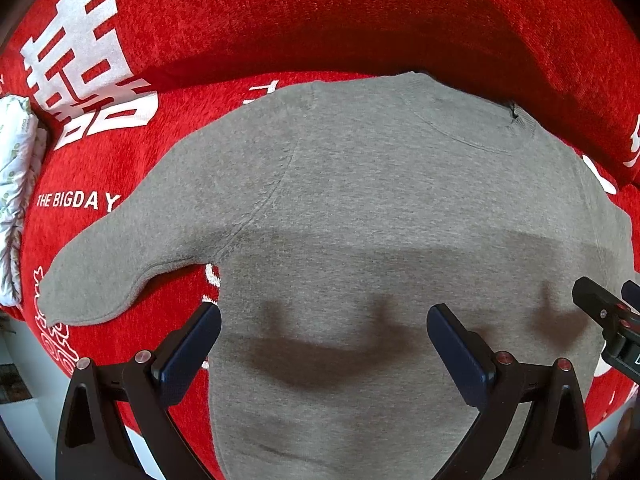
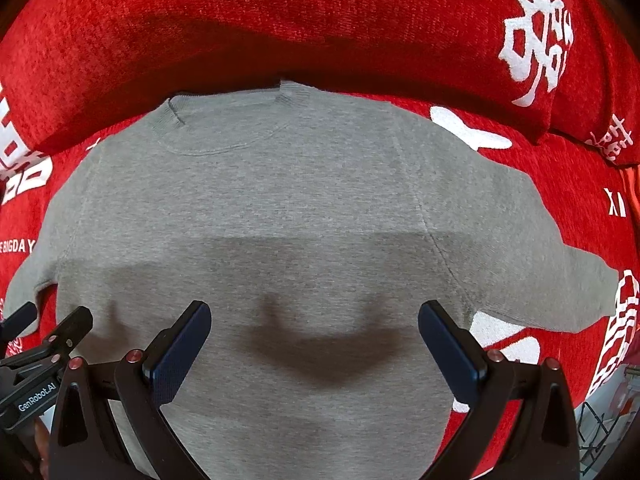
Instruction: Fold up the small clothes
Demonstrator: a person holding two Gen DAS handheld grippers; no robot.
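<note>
Left wrist view showed the grey sweater (image 1: 360,200) spread flat on a red cover with white lettering (image 1: 280,16), its neckline toward the upper right of the frame and one sleeve (image 1: 132,248) reaching out to the left. The left gripper (image 1: 324,320) hung above the lower body of the garment with its two dark fingers (image 1: 192,344) spread wide and nothing between them; its shadow fell on the cloth in the lower centre. At the right edge of the frame the tip of the right gripper (image 1: 604,312) poked in over the sweater's side.

Right wrist view gave the same garment (image 2: 280,200) with the collar at upper left and the other sleeve (image 2: 540,264) stretching to the right. The right gripper (image 2: 314,316) was likewise released, wide apart above the fabric, while the left one (image 2: 52,336) showed at the lower left edge.

The hem ran out of both frames at the bottom. A pale patterned bundle (image 1: 16,184) at the far left of the left wrist view was too cropped to identify, possibly rolled fabric.
</note>
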